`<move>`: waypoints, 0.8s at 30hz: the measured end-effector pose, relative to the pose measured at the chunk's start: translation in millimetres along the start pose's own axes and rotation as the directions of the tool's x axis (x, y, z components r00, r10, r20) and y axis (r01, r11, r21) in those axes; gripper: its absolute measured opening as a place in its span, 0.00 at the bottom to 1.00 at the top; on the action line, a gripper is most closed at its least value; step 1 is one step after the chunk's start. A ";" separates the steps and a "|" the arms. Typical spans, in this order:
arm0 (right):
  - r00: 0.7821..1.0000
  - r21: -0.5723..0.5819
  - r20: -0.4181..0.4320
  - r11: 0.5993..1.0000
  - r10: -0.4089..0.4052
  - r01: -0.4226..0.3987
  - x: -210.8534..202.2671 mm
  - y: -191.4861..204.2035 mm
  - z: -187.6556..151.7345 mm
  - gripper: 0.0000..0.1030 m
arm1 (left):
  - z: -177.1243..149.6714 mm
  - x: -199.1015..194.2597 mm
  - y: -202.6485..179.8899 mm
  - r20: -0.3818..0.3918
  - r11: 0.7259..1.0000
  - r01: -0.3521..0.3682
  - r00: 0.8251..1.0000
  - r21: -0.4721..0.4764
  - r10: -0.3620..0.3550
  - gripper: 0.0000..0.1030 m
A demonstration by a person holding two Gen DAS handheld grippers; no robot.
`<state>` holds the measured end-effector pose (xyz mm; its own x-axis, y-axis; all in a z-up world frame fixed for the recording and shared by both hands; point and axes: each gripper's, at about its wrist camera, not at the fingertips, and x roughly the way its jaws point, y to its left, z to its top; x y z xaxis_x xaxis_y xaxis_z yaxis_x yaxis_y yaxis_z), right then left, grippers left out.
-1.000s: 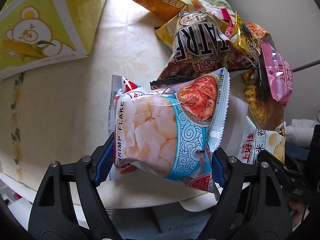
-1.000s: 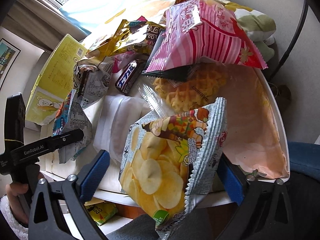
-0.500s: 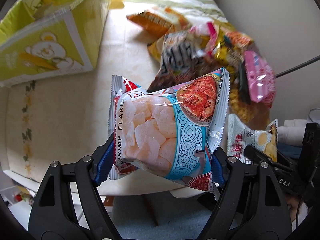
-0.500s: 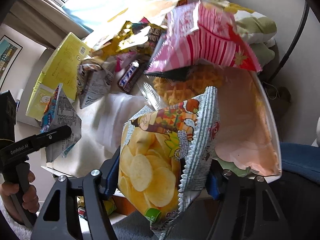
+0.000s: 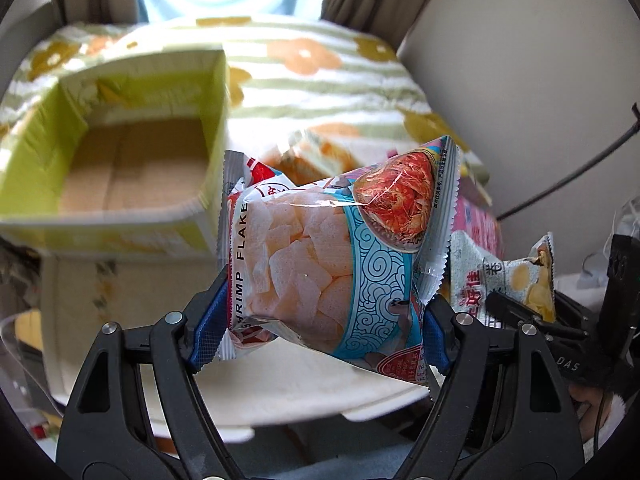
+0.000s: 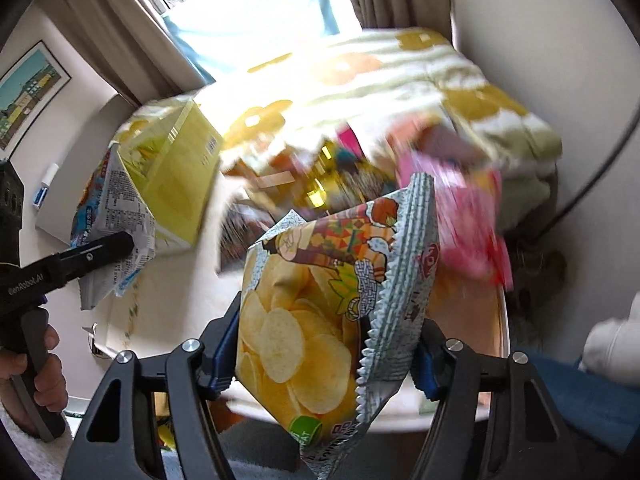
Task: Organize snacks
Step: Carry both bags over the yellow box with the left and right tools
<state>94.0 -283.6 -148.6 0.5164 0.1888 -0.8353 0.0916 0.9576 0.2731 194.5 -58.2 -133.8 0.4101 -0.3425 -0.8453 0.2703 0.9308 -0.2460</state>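
Beyond, cream table (image 5: 312, 384), curtained window (image 6: 256, 12)

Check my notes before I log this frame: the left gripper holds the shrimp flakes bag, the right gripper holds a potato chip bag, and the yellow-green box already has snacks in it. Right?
Not quite. The left wrist view shows the yellow-green box with only its bare cardboard floor, no snacks inside. The rest stands: the left gripper holds the shrimp flakes bag, and the right gripper holds the potato chip bag.
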 end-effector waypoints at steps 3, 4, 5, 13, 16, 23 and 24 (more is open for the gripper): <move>0.999 -0.024 0.035 1.000 -0.002 0.003 -2.4 17.3 18.2 0.63 | 25.9 -19.9 20.0 0.057 1.000 -0.010 0.998 0.007 0.009 0.75; 0.999 -0.038 0.054 0.999 0.004 -0.002 -2.2 30.2 30.3 0.63 | 36.9 -28.9 30.8 0.079 1.000 -0.016 0.997 0.008 0.015 0.75; 0.998 -0.049 0.066 0.999 0.010 -0.007 -1.1 39.9 39.0 0.63 | 44.7 -34.1 38.8 0.093 1.000 -0.023 0.995 0.009 0.022 0.75; 0.987 -0.173 0.132 0.983 0.088 -0.064 26.1 137.0 108.4 0.63 | 107.1 -58.4 128.8 0.165 0.994 -0.105 0.980 -0.025 0.108 0.75; 0.984 -0.201 0.138 0.976 0.113 -0.084 46.9 172.8 128.4 0.63 | 122.9 -51.0 164.6 0.153 0.989 -0.143 0.977 -0.037 0.147 0.75; 0.985 -0.195 0.108 0.975 0.131 -0.109 100.8 214.2 150.5 0.63 | 140.2 0.7 225.9 0.067 0.962 -0.274 0.960 0.012 0.272 0.75; 0.987 -0.186 0.096 0.976 0.133 -0.113 108.5 218.6 152.5 0.63 | 139.6 8.6 230.5 0.051 0.958 -0.287 0.957 0.017 0.286 0.75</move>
<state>299.8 -86.9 -106.7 0.6030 0.2927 -0.7421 -0.1276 0.9537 0.2725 381.9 135.6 -131.5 0.5137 -0.0683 -0.8553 0.1556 0.9877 0.0146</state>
